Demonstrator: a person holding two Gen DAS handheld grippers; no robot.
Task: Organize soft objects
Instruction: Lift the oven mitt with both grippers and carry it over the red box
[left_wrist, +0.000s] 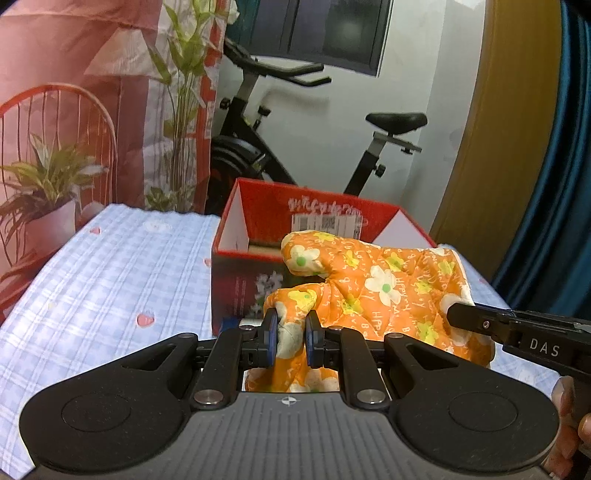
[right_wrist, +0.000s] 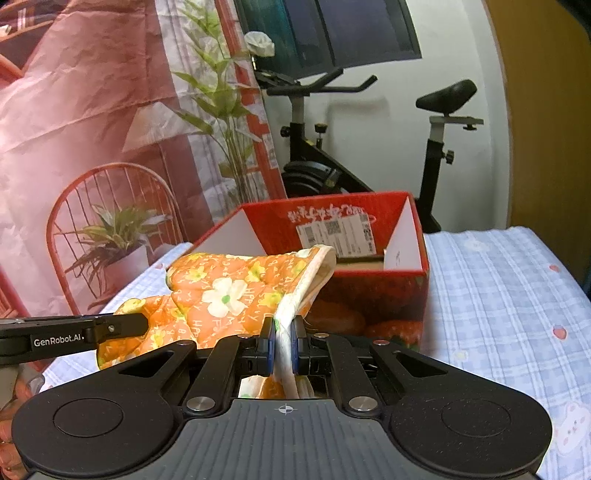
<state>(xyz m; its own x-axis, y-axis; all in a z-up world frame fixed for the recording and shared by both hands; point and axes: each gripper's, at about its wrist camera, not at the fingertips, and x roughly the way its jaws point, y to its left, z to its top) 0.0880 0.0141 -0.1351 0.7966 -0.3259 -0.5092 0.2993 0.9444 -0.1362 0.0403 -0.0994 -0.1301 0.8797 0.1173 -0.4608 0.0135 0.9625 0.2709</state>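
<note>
An orange oven mitt (left_wrist: 373, 284) with white and yellow flowers hangs between both grippers, in front of a red open box (left_wrist: 314, 206). My left gripper (left_wrist: 291, 332) is shut on the mitt's finger end. In the right wrist view the mitt (right_wrist: 229, 291) stretches leftward, and my right gripper (right_wrist: 282, 341) is shut on its white-trimmed cuff. The red box (right_wrist: 369, 273) stands just behind it, its top open and its white inner walls showing. The right gripper's body (left_wrist: 517, 328) enters the left wrist view from the right; the left gripper's body (right_wrist: 74, 332) shows at the left of the right wrist view.
A blue-and-white checked cloth (left_wrist: 110, 266) covers the table (right_wrist: 498, 295). Behind it stand an exercise bike (left_wrist: 280, 147), a printed backdrop with a red chair and plants (left_wrist: 55, 147), and a yellow door (left_wrist: 509, 129). A person's fingers (left_wrist: 569, 435) hold the right gripper.
</note>
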